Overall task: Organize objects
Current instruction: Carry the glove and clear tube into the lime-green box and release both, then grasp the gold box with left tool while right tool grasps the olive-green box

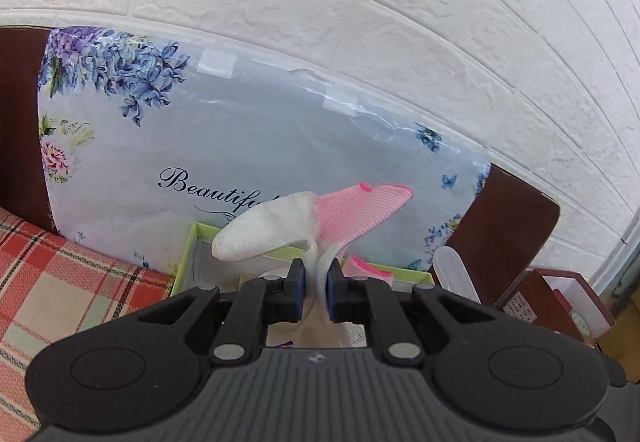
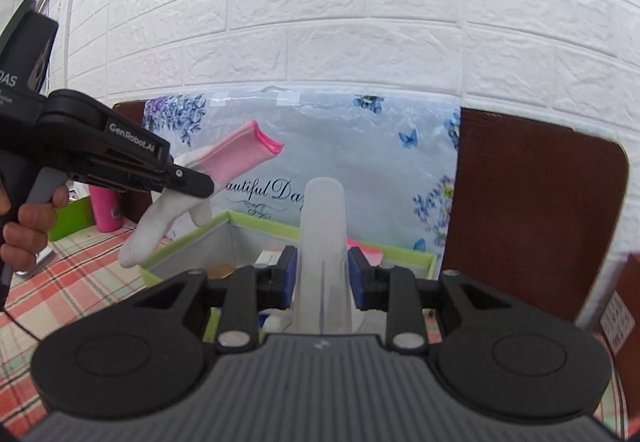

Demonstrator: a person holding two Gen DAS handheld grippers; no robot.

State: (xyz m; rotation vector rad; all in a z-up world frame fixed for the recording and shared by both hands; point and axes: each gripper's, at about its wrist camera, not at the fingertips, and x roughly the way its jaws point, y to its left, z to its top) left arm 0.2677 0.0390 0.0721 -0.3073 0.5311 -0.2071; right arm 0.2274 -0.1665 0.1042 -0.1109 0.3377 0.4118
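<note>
Above the plaid tablecloth (image 2: 80,282) and green-rimmed box (image 2: 256,224), left gripper (image 1: 316,278) clamps a white-and-pink glove (image 1: 280,230) while right gripper (image 2: 322,270) clamps a translucent plastic piece (image 2: 323,226), both seemingly lifted for sorting.

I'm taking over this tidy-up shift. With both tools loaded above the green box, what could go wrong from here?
1. The left tool pinches only a thin fold of the pink-and-white sock; most of it dangles, so it may slip or snag on the green box rim.
2. The right tool grips the smooth translucent plastic piece low down; it could pivot or slide out.
3. Both tools sit close together and may collide.
</note>
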